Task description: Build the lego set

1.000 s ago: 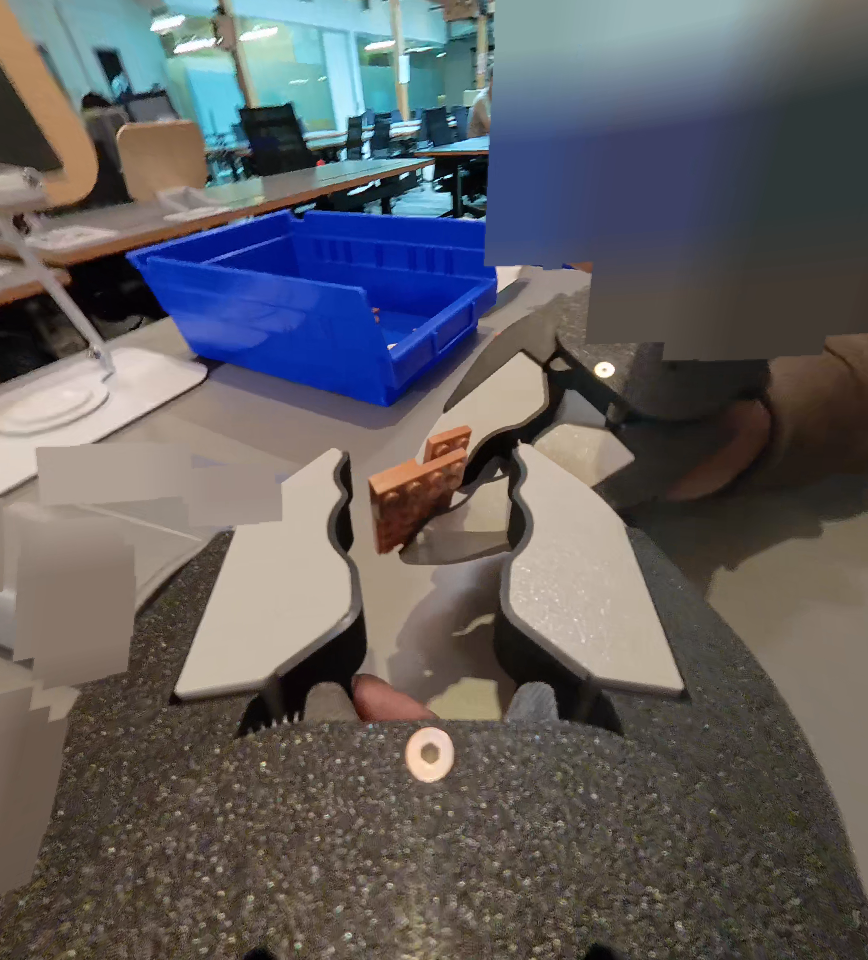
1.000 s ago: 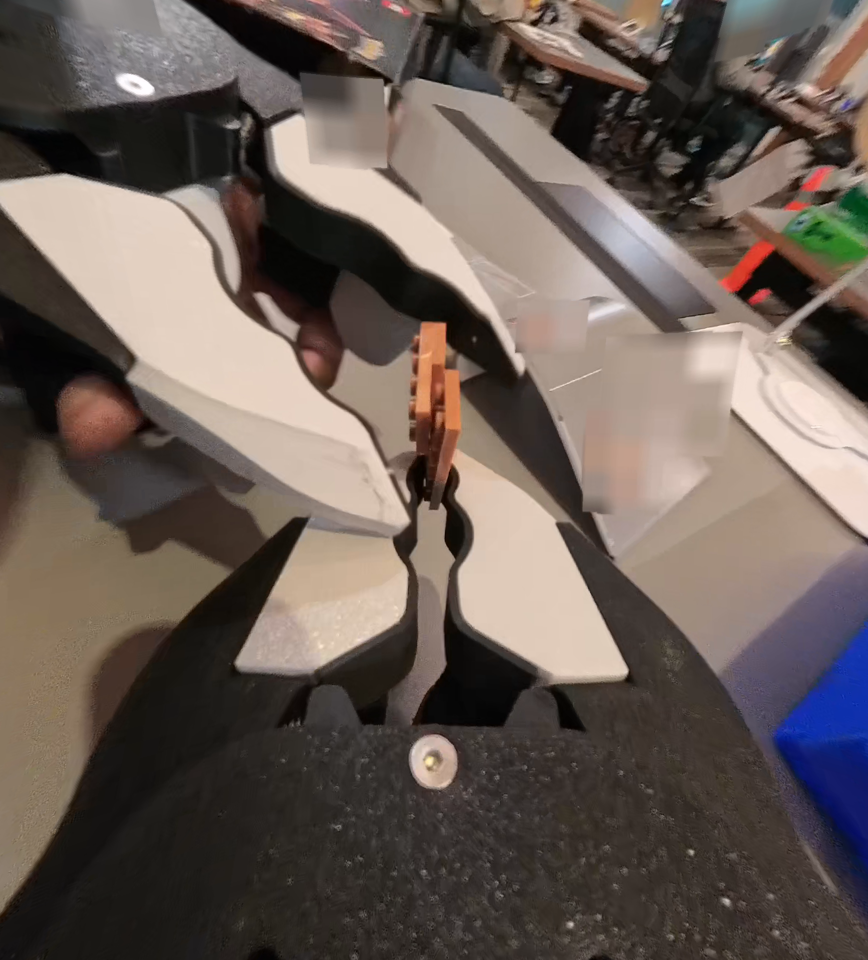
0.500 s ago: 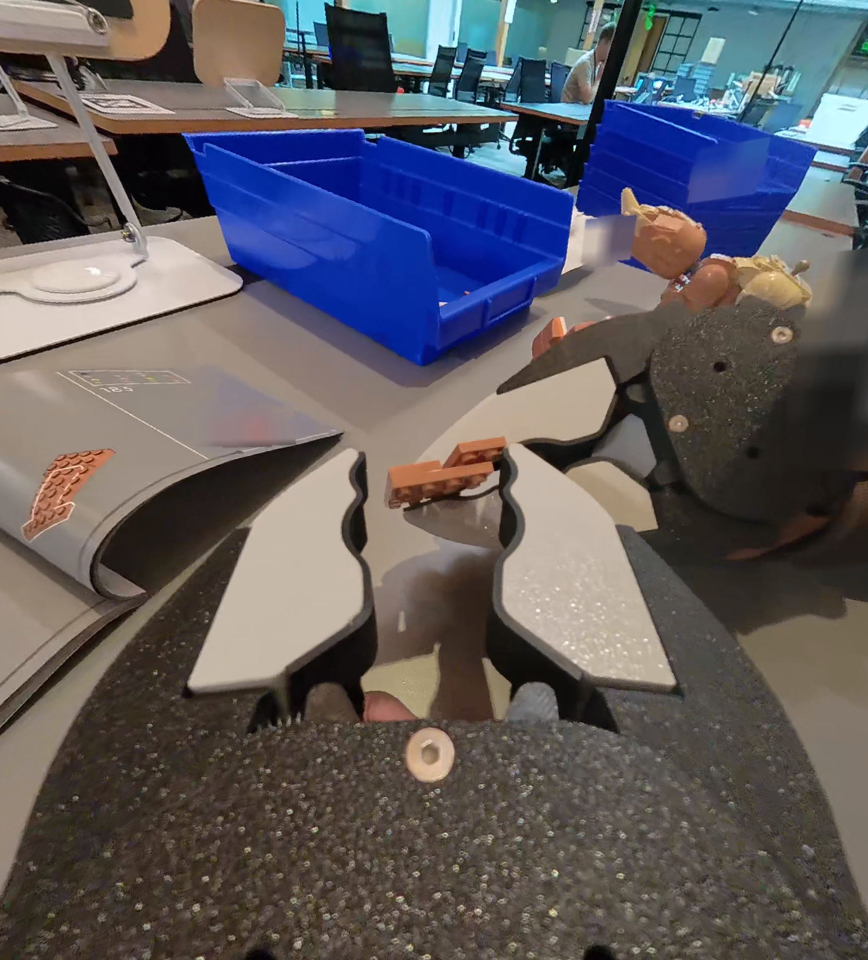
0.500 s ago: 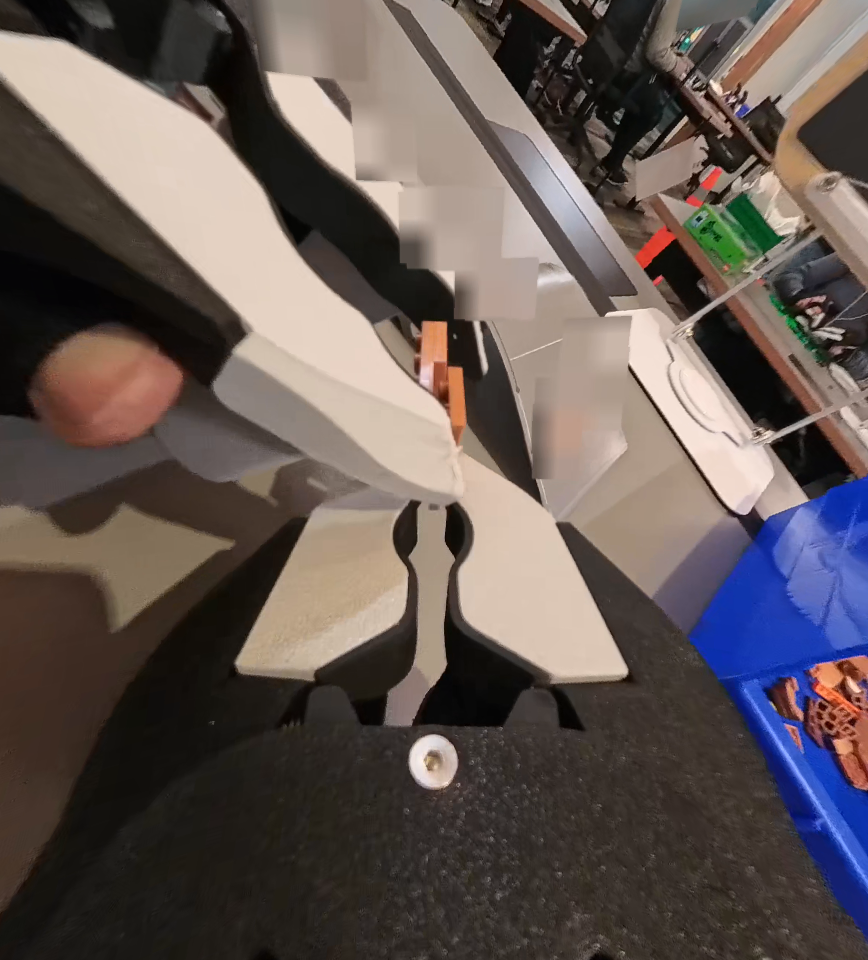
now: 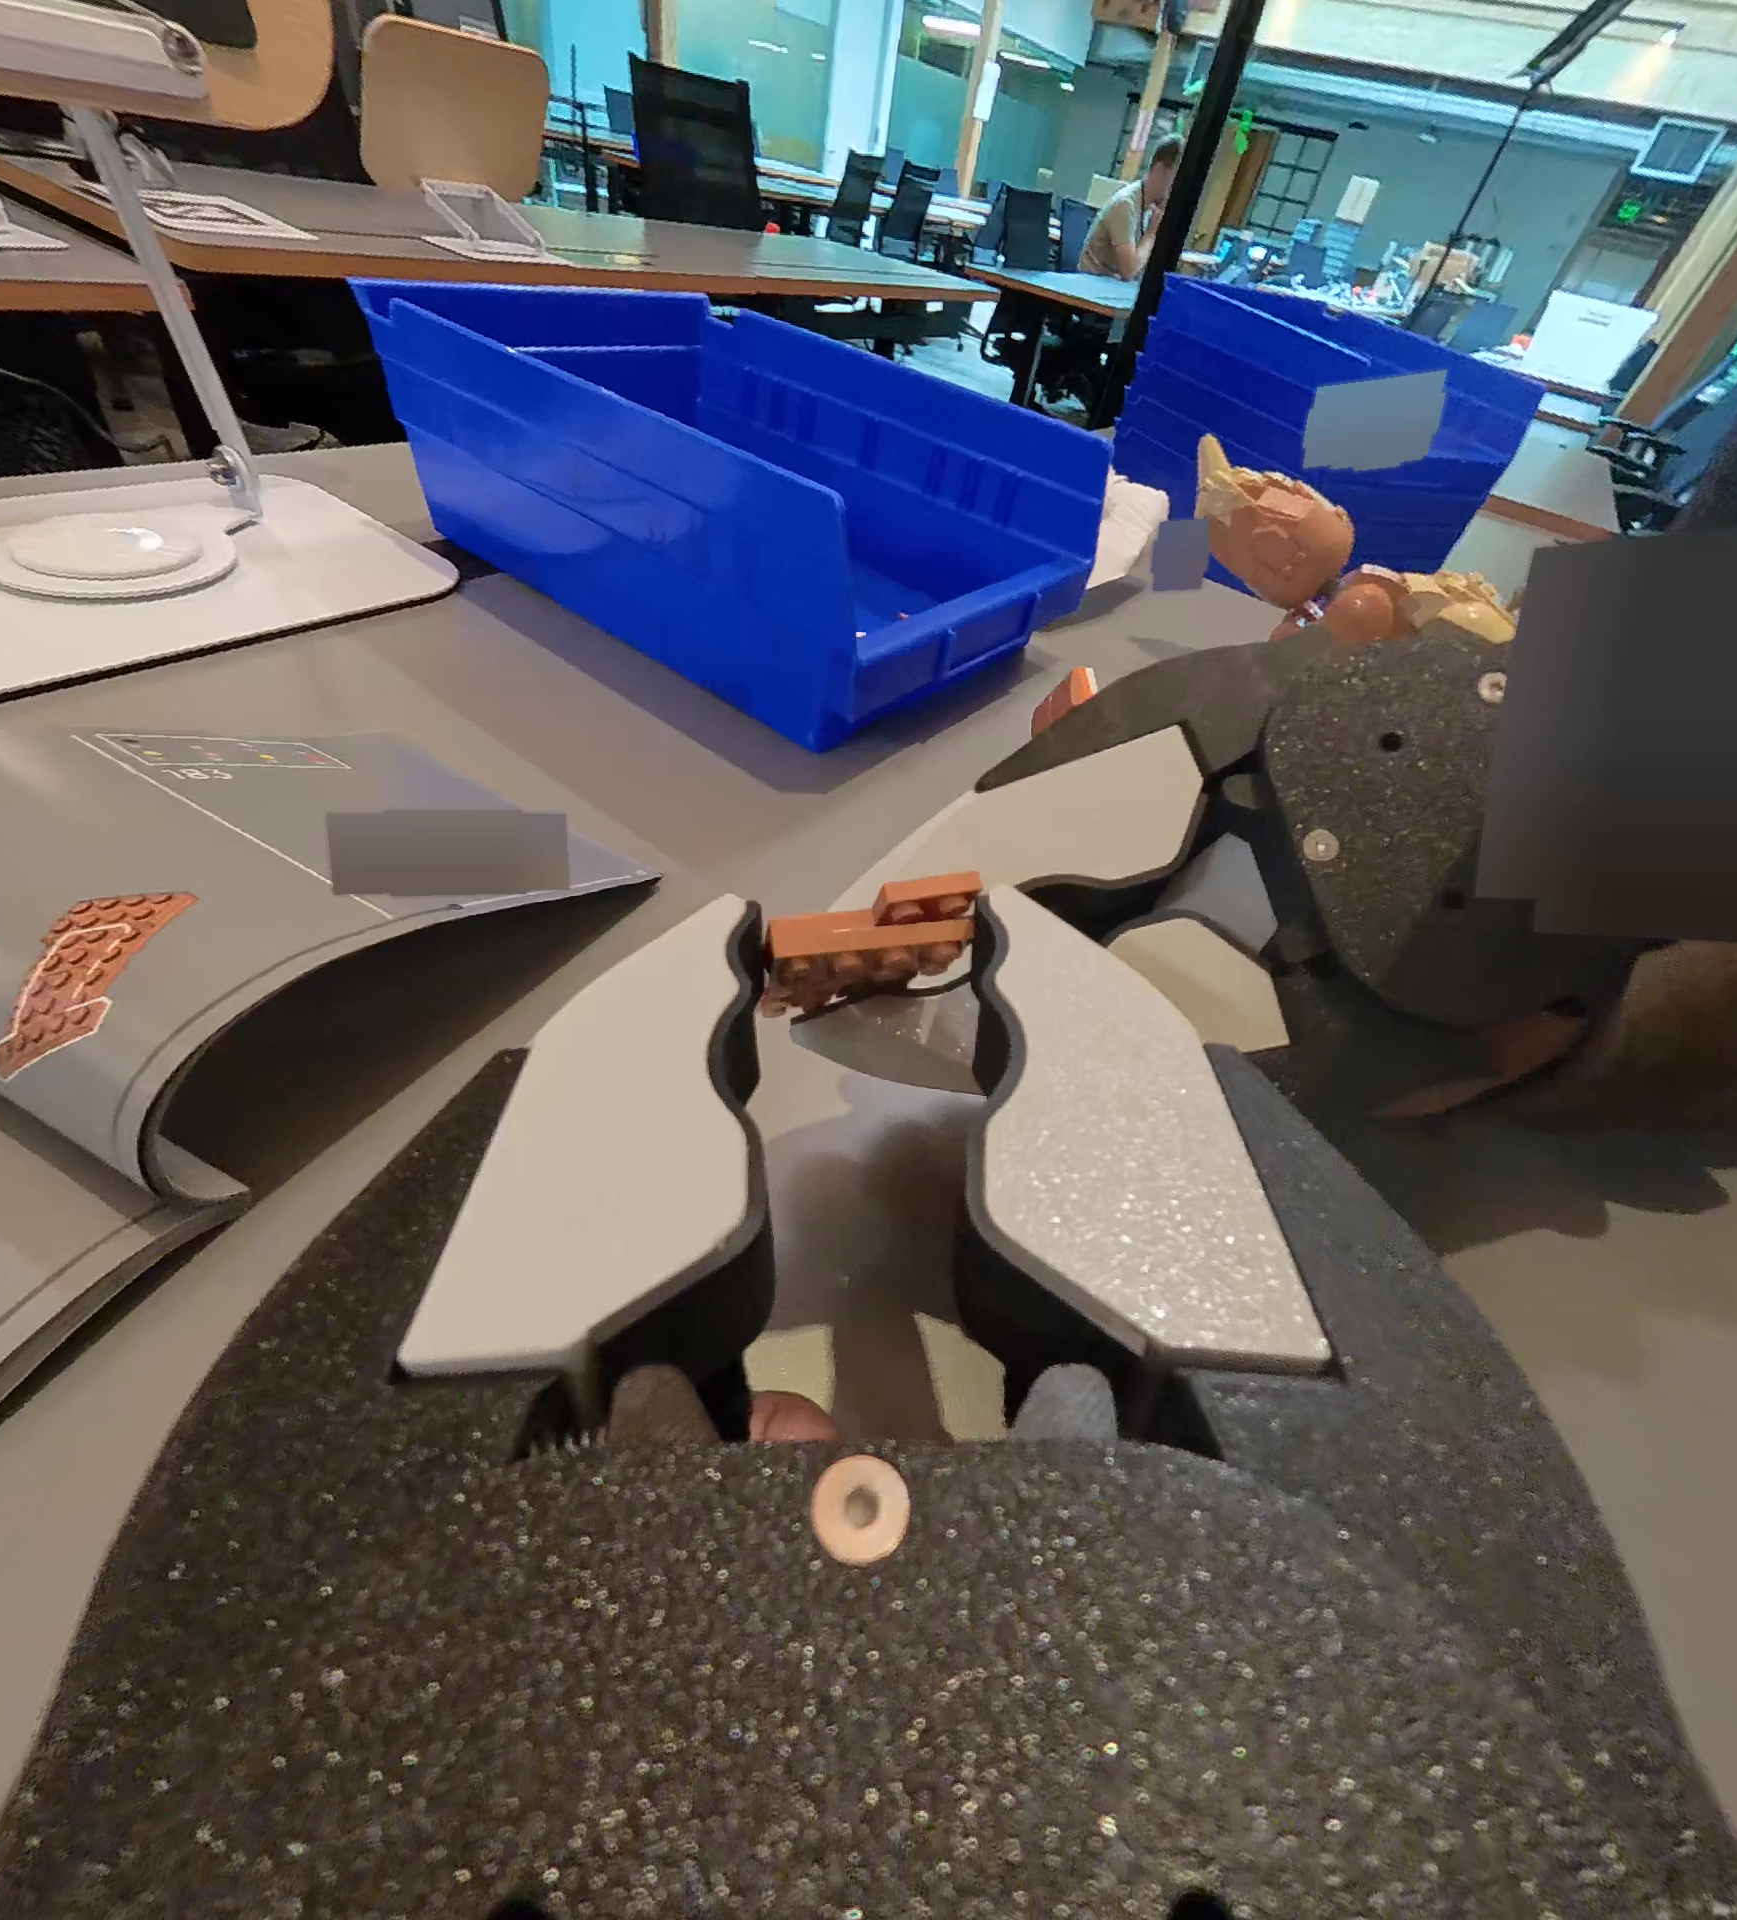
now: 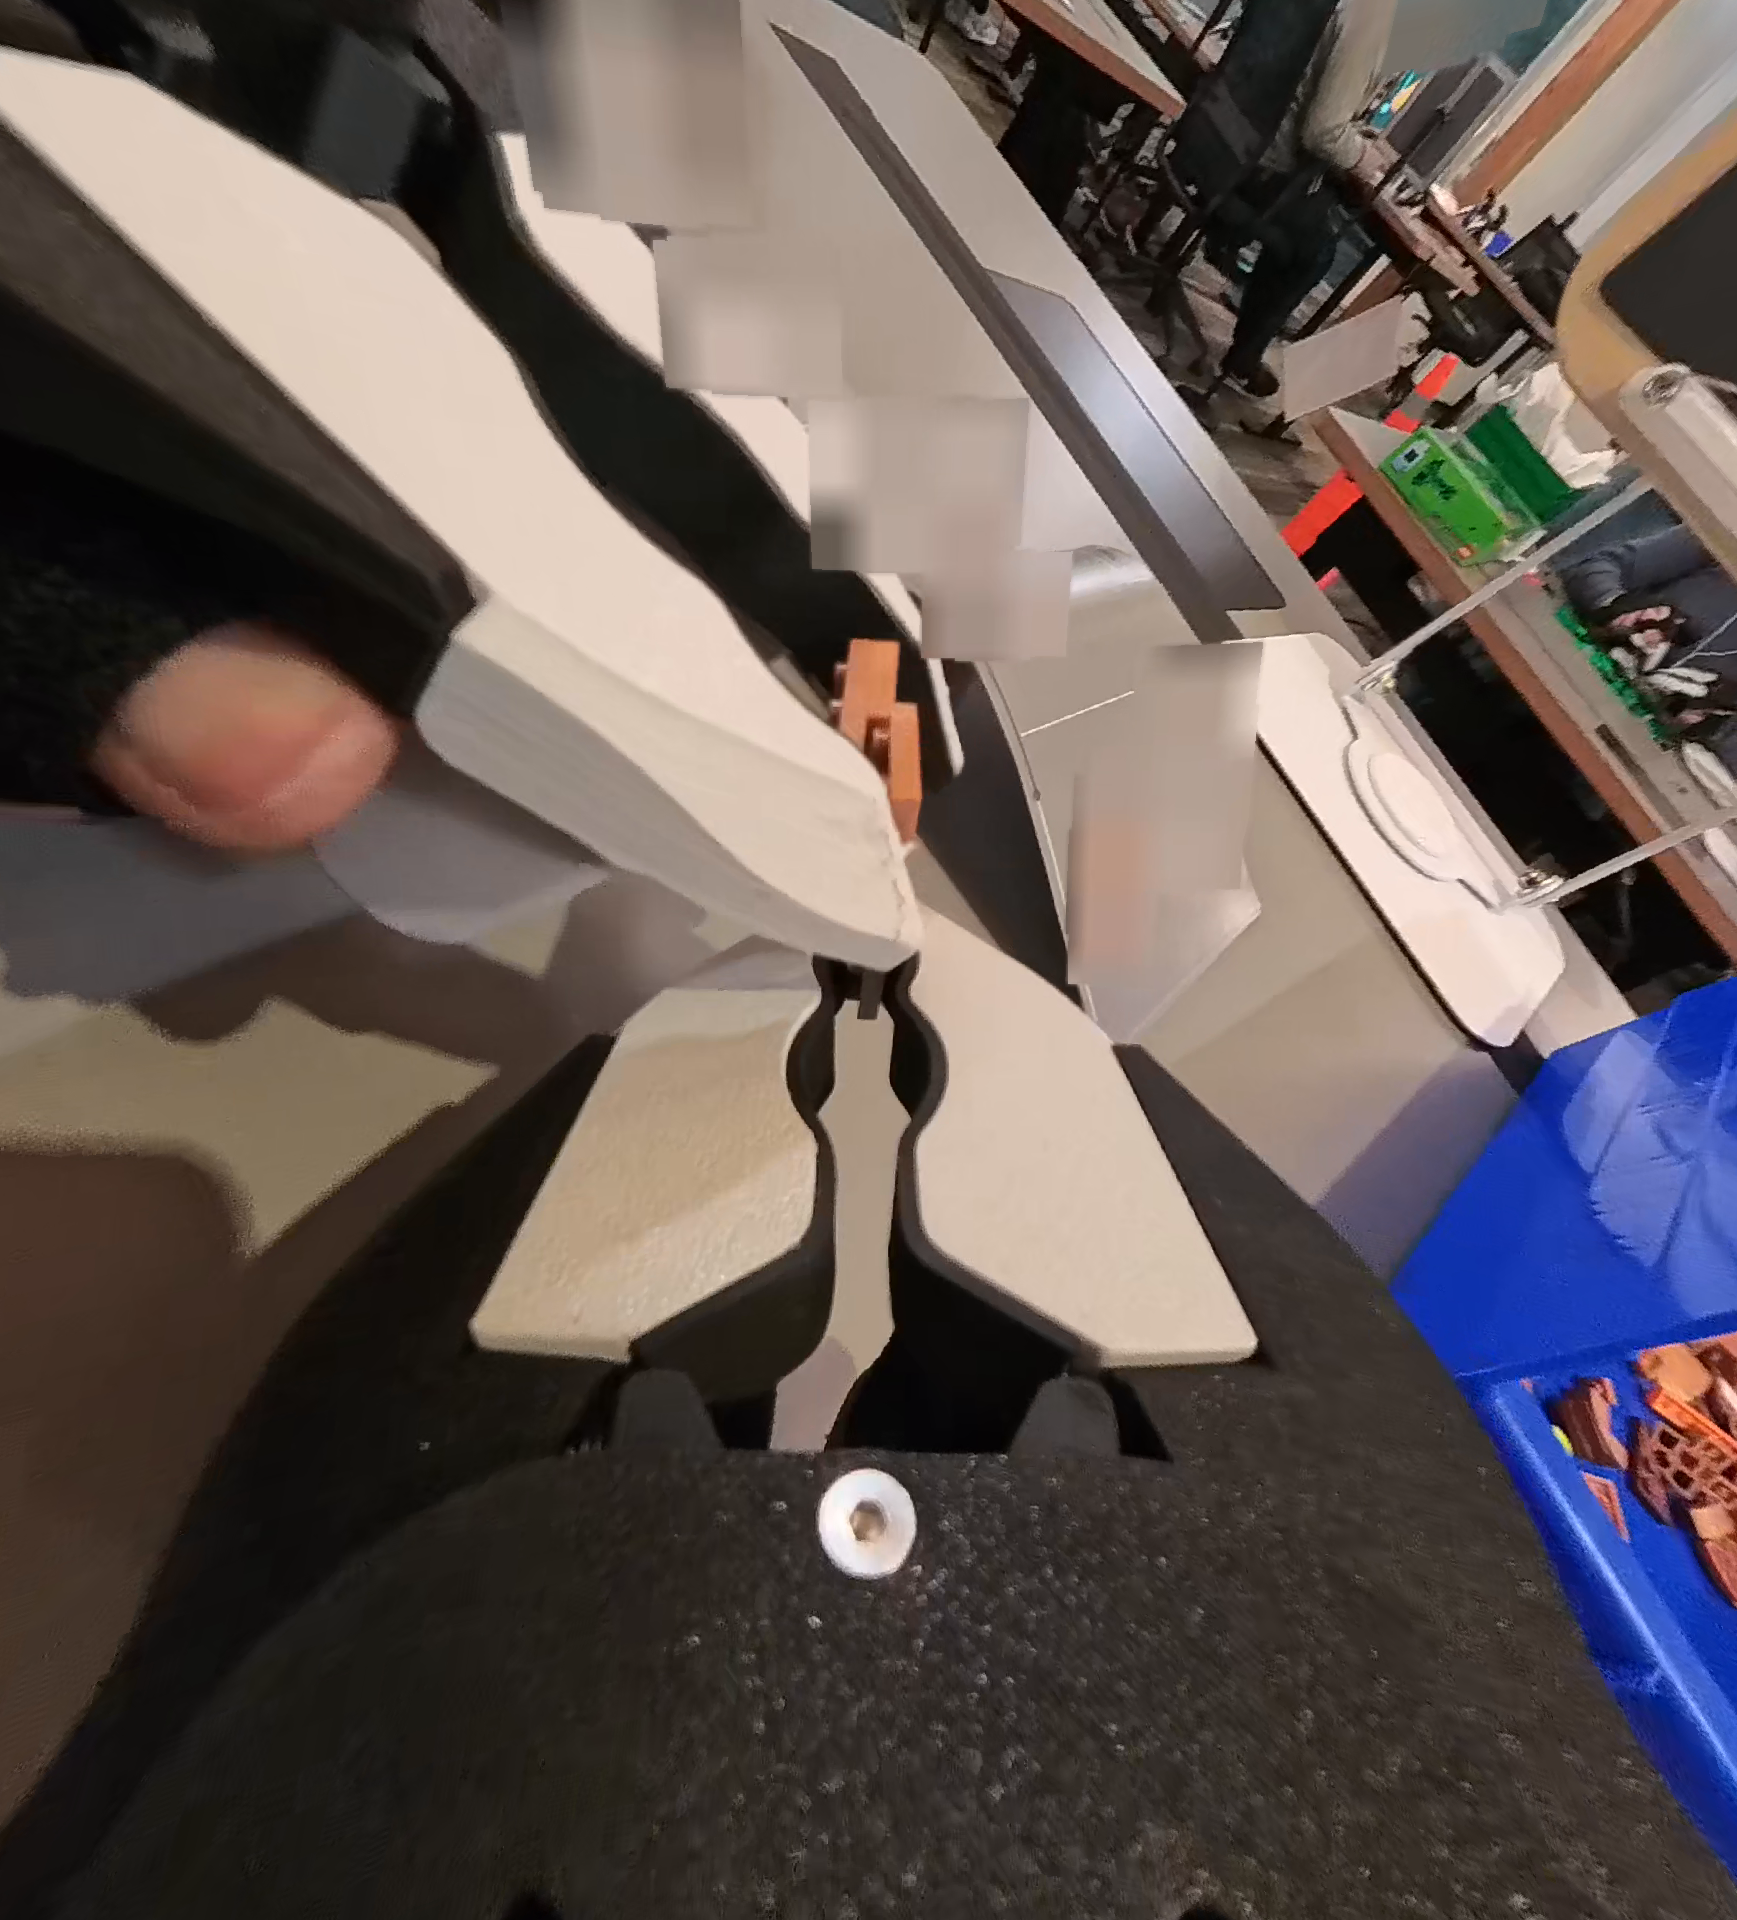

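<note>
A small stack of brown lego plates (image 5: 864, 940) is held level above the grey table (image 5: 635, 727). My left gripper (image 5: 869, 935) has its fingertips against both ends of the plates. My right gripper (image 6: 864, 987) comes in from the right, and its fingers (image 5: 1103, 779) meet the plates from behind. In the right wrist view its jaws stand almost together. A left gripper finger (image 6: 635, 675) covers the tips there, and only part of the plates (image 6: 895, 748) shows past it.
A blue bin (image 5: 739, 540) stands behind, holding loose brown pieces (image 6: 1695, 1455). An open instruction booklet (image 5: 168, 935) lies at the left beside a white lamp base (image 5: 116, 561). A brown and tan model (image 5: 1279, 540) and stacked blue bins (image 5: 1311, 416) stand at the back right. Less than 4 cm separates the two grippers' tips.
The plates have turned from upright to level. My left gripper's fingers have narrowed onto their ends. The left view has swung down toward the table and booklet.
</note>
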Demonstrator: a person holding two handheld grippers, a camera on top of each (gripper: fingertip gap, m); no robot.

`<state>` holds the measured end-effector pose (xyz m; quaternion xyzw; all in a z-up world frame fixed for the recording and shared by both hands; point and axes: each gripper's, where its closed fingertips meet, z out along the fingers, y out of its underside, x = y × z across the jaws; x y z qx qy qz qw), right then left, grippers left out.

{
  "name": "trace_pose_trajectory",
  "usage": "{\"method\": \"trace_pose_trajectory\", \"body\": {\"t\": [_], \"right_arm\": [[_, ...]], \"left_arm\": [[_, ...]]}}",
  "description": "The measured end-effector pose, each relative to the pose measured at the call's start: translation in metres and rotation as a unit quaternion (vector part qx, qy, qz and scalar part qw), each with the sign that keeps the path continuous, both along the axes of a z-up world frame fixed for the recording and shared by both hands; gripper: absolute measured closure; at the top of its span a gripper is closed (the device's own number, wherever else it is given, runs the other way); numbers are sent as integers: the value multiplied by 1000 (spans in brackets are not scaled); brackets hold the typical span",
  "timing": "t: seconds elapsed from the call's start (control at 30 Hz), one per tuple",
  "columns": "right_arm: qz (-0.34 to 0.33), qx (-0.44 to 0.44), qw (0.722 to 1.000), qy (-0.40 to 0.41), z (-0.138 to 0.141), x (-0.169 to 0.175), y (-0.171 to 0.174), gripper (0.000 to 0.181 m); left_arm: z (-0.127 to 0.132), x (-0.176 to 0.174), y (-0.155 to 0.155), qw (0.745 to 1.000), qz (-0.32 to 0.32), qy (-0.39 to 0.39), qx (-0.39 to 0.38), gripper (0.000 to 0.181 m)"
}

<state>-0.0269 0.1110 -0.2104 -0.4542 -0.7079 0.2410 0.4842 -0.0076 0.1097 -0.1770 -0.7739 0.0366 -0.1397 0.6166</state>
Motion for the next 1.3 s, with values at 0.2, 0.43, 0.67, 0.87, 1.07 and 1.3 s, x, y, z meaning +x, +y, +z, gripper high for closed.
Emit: {"method": "trace_pose_trajectory", "body": {"t": [0.2,0.43,0.67,0.87,1.07,1.3], "right_arm": [[48,-116,992,-16,0,3,-11,177],[167,-345,918,-101,-6,19,-49,176],[227,-422,864,-156,-4,36,-74,176],[229,-429,860,-158,-3,38,-76,176],[225,-427,861,-160,-5,37,-73,176],[225,-423,863,-158,-3,38,-73,176]], "left_arm": [[7,16,-4,995,-102,12,14,116],[5,18,-25,956,-225,161,95,123],[6,27,-34,950,-284,86,100,143],[6,32,-36,950,-303,23,74,166],[3,31,-34,953,-298,7,53,167],[3,26,-31,955,-292,-59,17,153]]}}
